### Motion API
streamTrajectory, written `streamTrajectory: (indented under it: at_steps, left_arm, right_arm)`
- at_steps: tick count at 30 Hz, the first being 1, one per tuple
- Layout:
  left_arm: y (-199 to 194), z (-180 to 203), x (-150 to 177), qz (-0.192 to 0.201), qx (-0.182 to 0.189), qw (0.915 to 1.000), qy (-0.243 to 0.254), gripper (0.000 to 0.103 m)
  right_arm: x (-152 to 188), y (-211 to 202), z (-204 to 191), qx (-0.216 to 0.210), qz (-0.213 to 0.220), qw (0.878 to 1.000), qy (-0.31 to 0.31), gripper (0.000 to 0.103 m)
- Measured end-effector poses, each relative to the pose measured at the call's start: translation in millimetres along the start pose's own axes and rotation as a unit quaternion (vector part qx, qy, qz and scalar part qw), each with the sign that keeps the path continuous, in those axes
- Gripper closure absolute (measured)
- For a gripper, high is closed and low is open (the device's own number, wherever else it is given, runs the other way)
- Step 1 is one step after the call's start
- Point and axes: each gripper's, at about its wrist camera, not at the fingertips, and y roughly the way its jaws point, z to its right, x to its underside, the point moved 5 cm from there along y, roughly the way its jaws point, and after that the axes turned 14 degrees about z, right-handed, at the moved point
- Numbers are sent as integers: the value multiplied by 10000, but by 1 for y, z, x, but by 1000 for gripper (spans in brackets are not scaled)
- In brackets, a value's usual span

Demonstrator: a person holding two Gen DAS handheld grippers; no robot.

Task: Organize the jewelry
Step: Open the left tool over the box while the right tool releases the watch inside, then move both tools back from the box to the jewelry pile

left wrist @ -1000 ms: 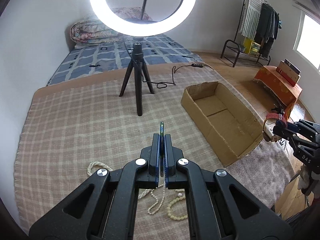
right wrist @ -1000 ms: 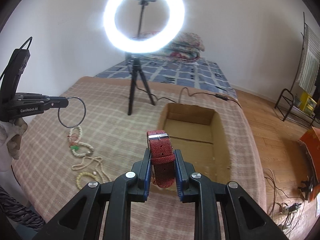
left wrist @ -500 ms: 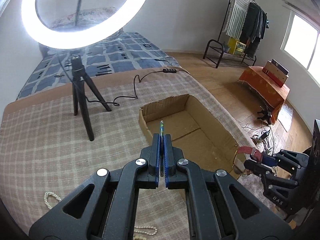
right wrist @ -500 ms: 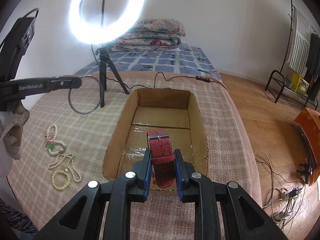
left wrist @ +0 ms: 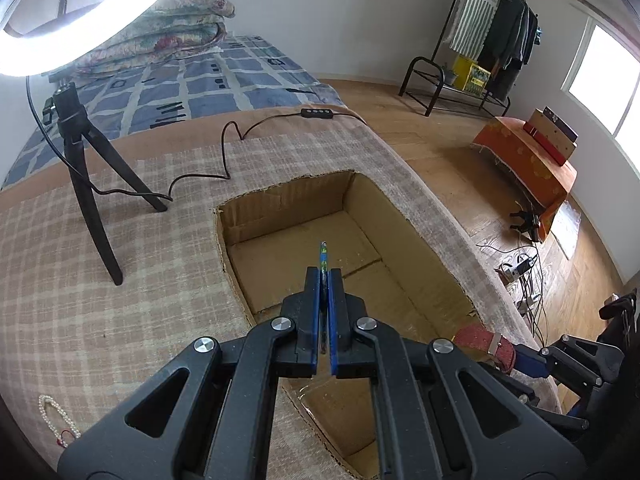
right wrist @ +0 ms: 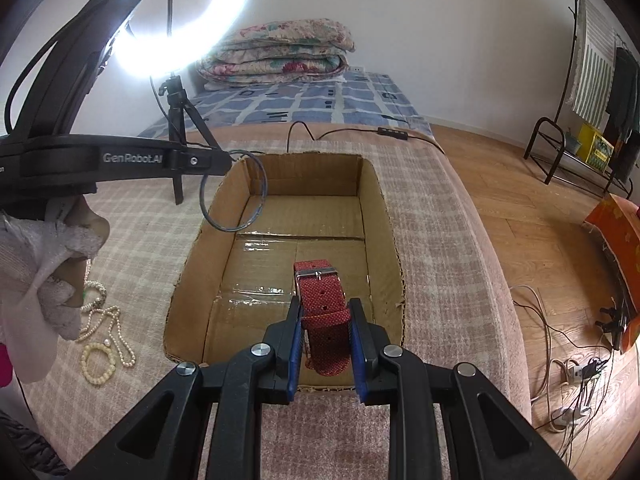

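Observation:
My left gripper point(left wrist: 325, 280) is shut on a thin dark bangle point(left wrist: 323, 256), seen edge-on here; in the right wrist view the bangle point(right wrist: 234, 192) hangs as a ring over the box's near-left corner. My right gripper point(right wrist: 325, 316) is shut on a red woven watch strap point(right wrist: 322, 304) with a metal buckle, held above the near end of the open cardboard box point(right wrist: 376, 200). The strap also shows in the left wrist view point(left wrist: 482, 346). The box point(left wrist: 416, 256) sits on a checked blanket and looks empty inside.
Pearl necklaces and bracelets point(right wrist: 102, 332) lie on the blanket left of the box; one strand shows in the left wrist view point(left wrist: 52, 412). A ring light on a tripod point(left wrist: 86, 168) stands behind, its cable point(left wrist: 224, 152) trailing. The bed edge drops to a wooden floor on the right.
Both grippers have moved toward the box with their loads. The bangle now hangs over the box's left corner, and the strap is over the box's near end.

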Motion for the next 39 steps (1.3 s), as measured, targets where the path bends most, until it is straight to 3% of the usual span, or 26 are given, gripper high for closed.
streamTrajectory:
  at_steps: [8, 11, 13, 15, 17, 23, 31, 39]
  left_arm:
    - [10, -1, 7, -236, 80, 9996, -142, 102]
    - [9, 0, 7, -263, 79, 9995, -145, 101]
    - [8, 0, 6, -280, 60, 9995, -140, 98]
    - [5, -2, 4, -257, 48, 9995, -163, 82]
    - [0, -4, 2, -182, 25, 9996, -197, 74]
    - [-12, -12, -4, -102, -30, 9997, -197, 74]
    - [-43, -28, -10, 30, -167, 9997, -166, 74]
    - [-104, -61, -15, 243, -384, 9990, -7, 74]
  right_arm:
    - [3, 5, 1, 17, -55, 10000, 6, 82]
    - [3, 4, 0, -2, -37, 10000, -9, 76]
    - [2, 3, -1, 61, -25, 10000, -54, 68]
    - [1, 0, -2, 172, 54, 9998, -123, 44]
    - [-1, -5, -2, 224, 171, 9994, -178, 33]
    - [-7, -14, -4, 297, 334, 9988, -209, 21]
    - [-14, -25, -14, 226, 440, 9986, -210, 21]
    - [-25, -46, -39, -7, 667, 9974, -273, 21]
